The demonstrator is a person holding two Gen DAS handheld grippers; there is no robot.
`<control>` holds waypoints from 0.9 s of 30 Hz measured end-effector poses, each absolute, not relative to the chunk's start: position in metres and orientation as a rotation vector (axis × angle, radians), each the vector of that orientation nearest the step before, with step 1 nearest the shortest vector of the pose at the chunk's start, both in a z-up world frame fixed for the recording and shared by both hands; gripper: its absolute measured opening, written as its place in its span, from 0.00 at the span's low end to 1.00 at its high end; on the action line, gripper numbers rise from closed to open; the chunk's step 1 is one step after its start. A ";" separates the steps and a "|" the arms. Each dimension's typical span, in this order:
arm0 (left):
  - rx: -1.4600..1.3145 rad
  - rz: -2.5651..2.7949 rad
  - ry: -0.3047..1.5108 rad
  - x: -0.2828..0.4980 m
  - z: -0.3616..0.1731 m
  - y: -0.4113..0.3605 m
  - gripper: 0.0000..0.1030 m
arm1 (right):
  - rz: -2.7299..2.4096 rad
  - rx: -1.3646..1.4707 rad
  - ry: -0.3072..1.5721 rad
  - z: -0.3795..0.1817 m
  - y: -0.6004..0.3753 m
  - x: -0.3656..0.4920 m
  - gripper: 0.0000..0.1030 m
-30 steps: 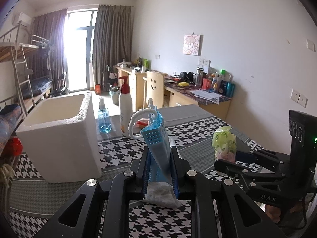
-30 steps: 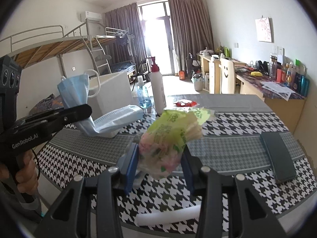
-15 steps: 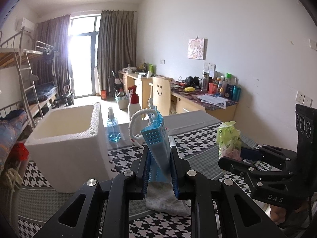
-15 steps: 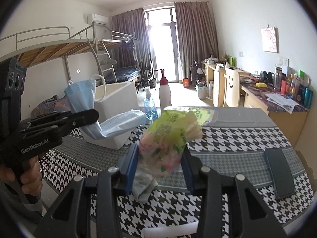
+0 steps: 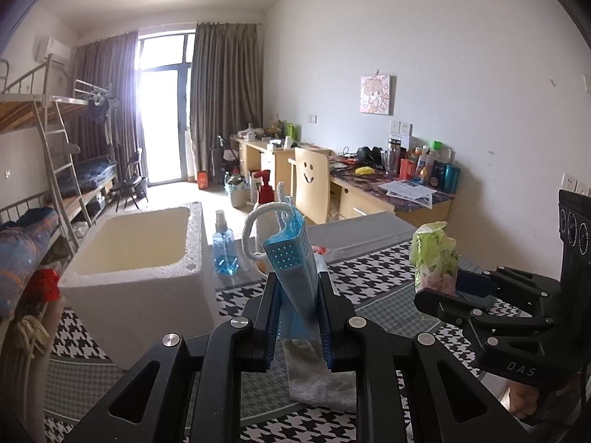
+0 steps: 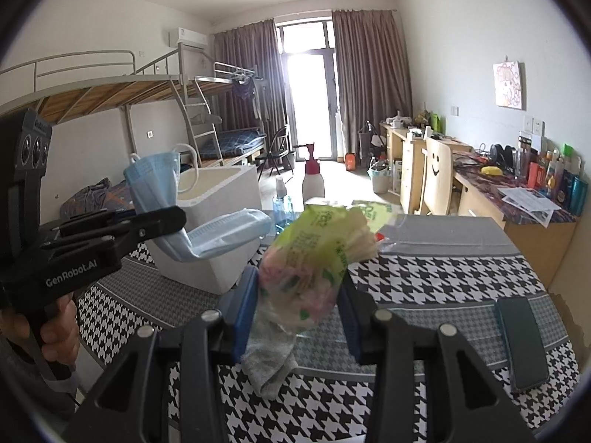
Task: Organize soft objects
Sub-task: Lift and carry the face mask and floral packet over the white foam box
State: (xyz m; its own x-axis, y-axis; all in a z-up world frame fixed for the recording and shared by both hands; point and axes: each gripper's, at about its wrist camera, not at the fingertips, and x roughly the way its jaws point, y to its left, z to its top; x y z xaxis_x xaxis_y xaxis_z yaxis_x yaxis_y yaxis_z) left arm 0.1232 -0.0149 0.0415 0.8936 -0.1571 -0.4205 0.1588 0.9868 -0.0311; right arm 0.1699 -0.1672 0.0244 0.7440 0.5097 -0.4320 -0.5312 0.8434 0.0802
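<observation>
Mask [image 5: 293, 269] pinched in left tongs [image 5: 297, 313] (tissue pack [image 6: 314, 258] clamped in right tongs [image 6: 299, 310]).

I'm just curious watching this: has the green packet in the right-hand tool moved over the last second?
Yes. The green packet has gone up: in the right wrist view the table now lies lower behind it, and the grey cloth beneath shows.

Daylight pours in through the balcony door [image 5: 162, 118], blown out white with a purple haze spilling toward nine o'clock. The white wall [image 5: 461, 85] at two o'clock is evenly bright. Fisheye bending curves every edge, dark vignette fills the corners, and both views stay fairly sharp.
</observation>
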 end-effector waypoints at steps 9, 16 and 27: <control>0.017 -0.140 0.416 0.132 0.051 -0.013 0.20 | 0.576 -0.047 0.427 0.036 -0.162 0.176 0.45; 0.022 -0.117 0.398 0.137 0.057 -0.006 0.20 | 0.583 -0.047 0.426 0.042 -0.155 0.184 0.45; 0.013 -0.043 0.381 0.149 0.068 0.011 0.20 | 0.595 -0.071 0.423 0.054 -0.138 0.198 0.45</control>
State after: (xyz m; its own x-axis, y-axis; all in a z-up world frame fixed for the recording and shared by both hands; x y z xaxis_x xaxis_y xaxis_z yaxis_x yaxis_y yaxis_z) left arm 0.1492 0.0110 0.0675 0.9274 -0.0399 -0.3718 0.0448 0.9990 0.0043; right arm 0.1976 -0.1375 0.0540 0.7456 0.5286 -0.4058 -0.5572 0.8285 0.0554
